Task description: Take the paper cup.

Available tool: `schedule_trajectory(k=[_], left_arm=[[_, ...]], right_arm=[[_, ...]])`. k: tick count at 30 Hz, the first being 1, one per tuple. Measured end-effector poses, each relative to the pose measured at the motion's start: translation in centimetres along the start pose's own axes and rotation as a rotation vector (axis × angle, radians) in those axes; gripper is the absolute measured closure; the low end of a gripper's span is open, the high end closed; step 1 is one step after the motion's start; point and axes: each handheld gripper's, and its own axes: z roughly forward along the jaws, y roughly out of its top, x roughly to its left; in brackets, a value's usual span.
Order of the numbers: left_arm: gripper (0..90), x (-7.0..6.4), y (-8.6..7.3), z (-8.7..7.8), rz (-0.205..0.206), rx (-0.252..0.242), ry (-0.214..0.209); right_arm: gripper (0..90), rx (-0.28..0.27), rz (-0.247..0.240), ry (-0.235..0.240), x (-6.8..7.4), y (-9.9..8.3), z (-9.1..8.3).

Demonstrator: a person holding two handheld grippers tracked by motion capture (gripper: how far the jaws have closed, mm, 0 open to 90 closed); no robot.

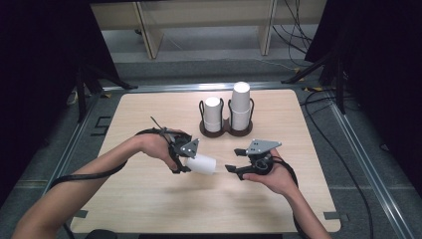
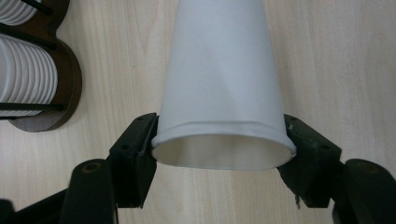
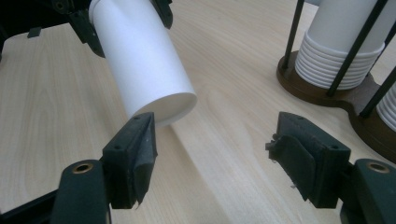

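left fingers (image 2: 135,154): clamped on the rim end of a white paper cup (image 2: 222,93), one black pad on each side of the open mouth.
left gripper (image 1: 182,160): in my left hand above the middle of the table, pointing toward my right.
cup: lying on its side in the air, mouth toward my left hand, closed base aimed at my other gripper; in the right gripper view (image 3: 140,60) its base hangs just beyond my left-hand pad, above the wood.
right fingers (image 3: 133,156): spread wide apart, nothing between them, bare tabletop in the gap.
right gripper (image 1: 233,169): in my right hand, near the cup's base and facing it; i cannot tell whether a pad touches the cup.
cup holder (image 1: 226,128): dark wooden base with black wire posts, farther back on the table, well apart from both grippers.
stacks: a short stack of cups (image 1: 213,113) in its left ring, a taller stack (image 1: 240,104) in its right ring.
table (image 1: 149,209): pale wood with rounded corners.
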Motion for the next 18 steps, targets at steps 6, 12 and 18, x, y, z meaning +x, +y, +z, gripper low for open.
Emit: schedule_trajectory(k=[6,12,18], left_arm=[[33.7,-0.2,0.3,0.2,-0.013,-0.014,-0.006],[33.6,-0.1,0.5,0.2,-0.005,-0.014,-0.008],[33.6,-0.2,0.7,0.2,-0.002,-0.013,-0.013]], right_arm=[[30.5,0.01,-0.028,0.023,0.0,0.5,0.1],[30.4,0.016,-0.042,0.046,0.1,0.9,0.4],[30.4,0.022,-0.062,0.067,0.1,1.1,1.0]])
